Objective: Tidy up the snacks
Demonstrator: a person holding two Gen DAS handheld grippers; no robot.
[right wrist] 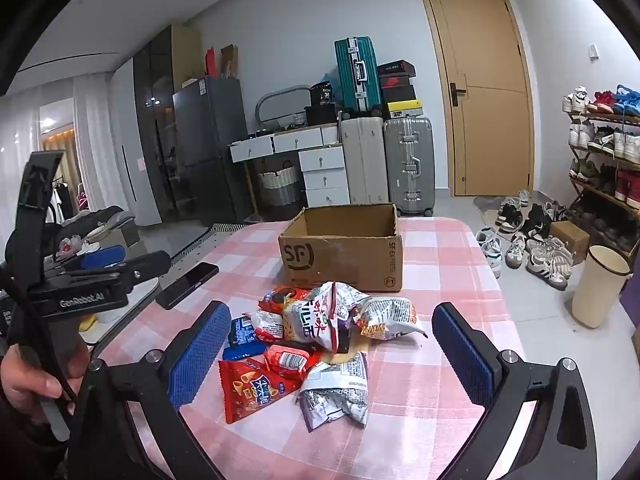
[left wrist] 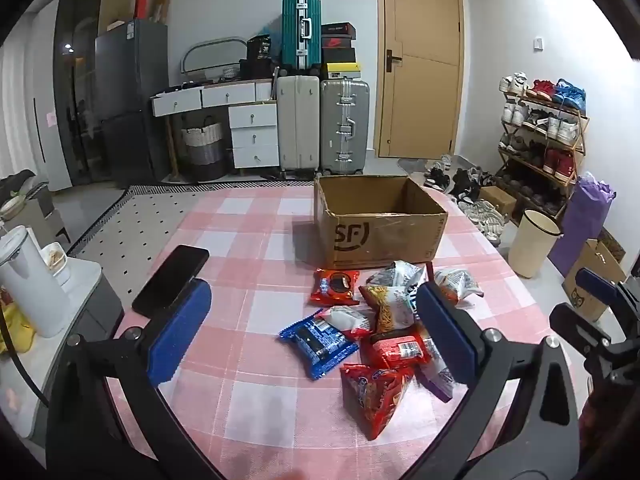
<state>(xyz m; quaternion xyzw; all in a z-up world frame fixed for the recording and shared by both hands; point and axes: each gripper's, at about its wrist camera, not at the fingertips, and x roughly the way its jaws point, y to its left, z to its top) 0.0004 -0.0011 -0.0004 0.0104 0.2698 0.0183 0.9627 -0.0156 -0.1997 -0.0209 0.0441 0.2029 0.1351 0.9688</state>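
Several snack packets lie in a loose pile on the pink checked tablecloth [left wrist: 248, 400]. Among them are a blue packet [left wrist: 318, 342], a red cookie packet [left wrist: 335, 287], a big red chip bag [left wrist: 374, 396] and a white crumpled bag [right wrist: 336, 392]. Behind the pile stands an open cardboard box [left wrist: 380, 220] [right wrist: 344, 248], its inside showing nothing. My left gripper [left wrist: 316, 336] hovers open above the pile, nothing between its blue pads. My right gripper [right wrist: 332, 356] is also open over the pile, holding nothing. In the right wrist view a hand [right wrist: 36, 384] holds the left gripper's handle.
A black phone [left wrist: 172, 280] [right wrist: 188, 284] lies on the table's left part. A white kettle [left wrist: 32, 284] stands on a side cabinet at left. Right of the table are a cream bin [left wrist: 534, 242] [right wrist: 600, 284], scattered shoes and a shoe rack [left wrist: 540, 136]. Suitcases [left wrist: 324, 124] stand by the far wall.
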